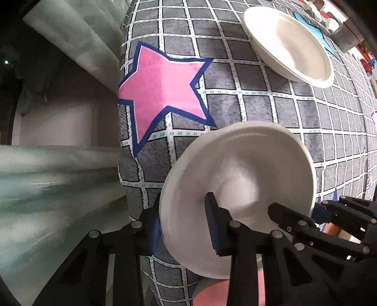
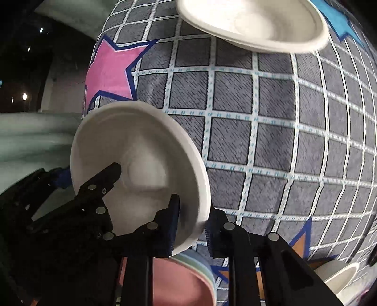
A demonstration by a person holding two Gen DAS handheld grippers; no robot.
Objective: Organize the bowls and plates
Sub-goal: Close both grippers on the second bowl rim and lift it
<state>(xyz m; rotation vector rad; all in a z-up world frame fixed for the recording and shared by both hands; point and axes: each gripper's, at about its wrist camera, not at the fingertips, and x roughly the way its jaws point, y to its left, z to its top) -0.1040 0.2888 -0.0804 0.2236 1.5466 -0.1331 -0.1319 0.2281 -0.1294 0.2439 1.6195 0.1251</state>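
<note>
A white bowl (image 1: 238, 181) is held in the air above the checked grey cloth (image 1: 259, 106), gripped at opposite rims by both grippers. My left gripper (image 1: 186, 223) is shut on its left rim, one finger inside the bowl and one outside. My right gripper (image 2: 190, 226) is shut on its right rim; the bowl (image 2: 141, 160) also shows in the right wrist view. The right gripper's fingers (image 1: 294, 221) reach into the bowl in the left wrist view. A second white bowl (image 1: 287, 44) sits on the cloth farther off, also in the right wrist view (image 2: 254, 23).
A stack of pink and pastel plates (image 2: 188, 277) lies under the held bowl. Another white bowl (image 2: 339, 277) sits at lower right. The cloth's left edge drops off beside a pink star (image 1: 160, 89). Small items (image 1: 329, 21) stand at the far right.
</note>
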